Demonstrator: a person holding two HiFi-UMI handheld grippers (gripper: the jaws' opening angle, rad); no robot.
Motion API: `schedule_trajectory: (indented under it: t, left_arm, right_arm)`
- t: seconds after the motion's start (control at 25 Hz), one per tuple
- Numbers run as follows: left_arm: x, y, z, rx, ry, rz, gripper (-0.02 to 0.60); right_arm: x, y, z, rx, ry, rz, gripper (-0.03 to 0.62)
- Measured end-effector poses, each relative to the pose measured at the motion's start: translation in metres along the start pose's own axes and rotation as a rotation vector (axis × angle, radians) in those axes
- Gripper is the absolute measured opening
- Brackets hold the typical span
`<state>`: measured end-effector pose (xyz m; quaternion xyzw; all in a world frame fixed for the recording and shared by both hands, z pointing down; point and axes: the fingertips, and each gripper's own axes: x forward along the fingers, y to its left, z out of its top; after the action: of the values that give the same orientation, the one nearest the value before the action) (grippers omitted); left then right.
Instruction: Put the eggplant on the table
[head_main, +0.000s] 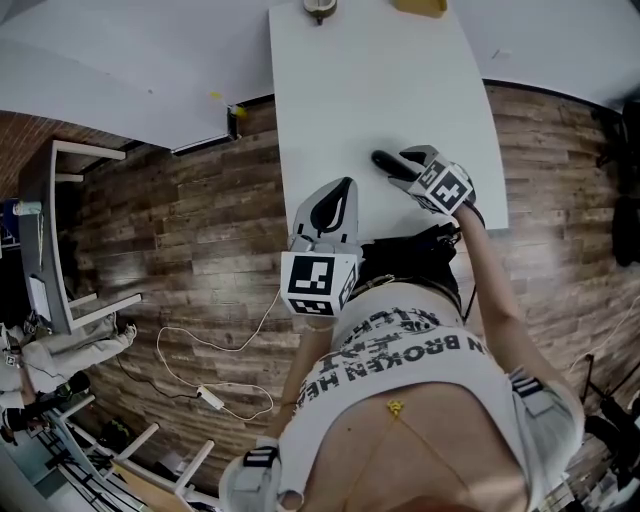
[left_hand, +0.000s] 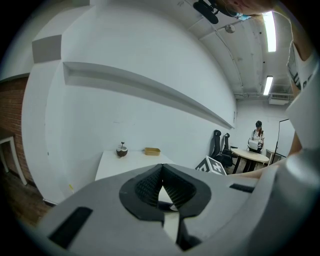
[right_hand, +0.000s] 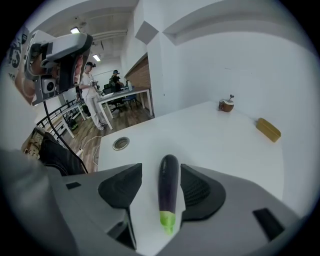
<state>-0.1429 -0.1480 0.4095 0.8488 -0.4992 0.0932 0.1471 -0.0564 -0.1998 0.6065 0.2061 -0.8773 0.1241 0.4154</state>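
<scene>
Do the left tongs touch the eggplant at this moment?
Apart. The head view shows a strip of bare table between the shut left tongs and the eggplant, which lies further right.

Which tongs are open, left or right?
The right tongs: their jaws stand apart, with the eggplant lying between them on the table. The left tongs are shut and empty.
</scene>
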Motion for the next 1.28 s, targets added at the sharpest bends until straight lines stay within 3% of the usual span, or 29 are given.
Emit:
schedule_trajectory:
  t: [0.12, 0.28, 0.48, 0.84, 1.28]
  left_arm:
    - [0.000, -0.002, 0.000, -0.001, -0.003, -0.007, 0.006]
    - [0.000, -0.005, 0.000, 0.002, -0.003, -0.014, 0.006]
    - [0.003, -0.006, 0.001, 0.000, -0.006, -0.033, 0.006]
    - [0.009, -0.011, 0.002, 0.001, -0.008, -0.070, 0.006]
    - [0.014, -0.027, 0.002, 0.007, -0.008, -0.117, 0.006]
  right_arm:
    - [-0.006, 0.001, 0.003, -0.006, -0.008, -0.010, 0.221]
    - [-0.014, 0.001, 0.002, 0.000, -0.027, -0.030, 0.103]
    - [-0.025, 0.003, 0.008, 0.004, -0.055, -0.045, 0.035]
    - [-0.046, 0.013, 0.024, -0.004, -0.134, -0.066, 0.011]
    - [-0.094, 0.024, 0.061, -0.024, -0.346, -0.127, 0.012]
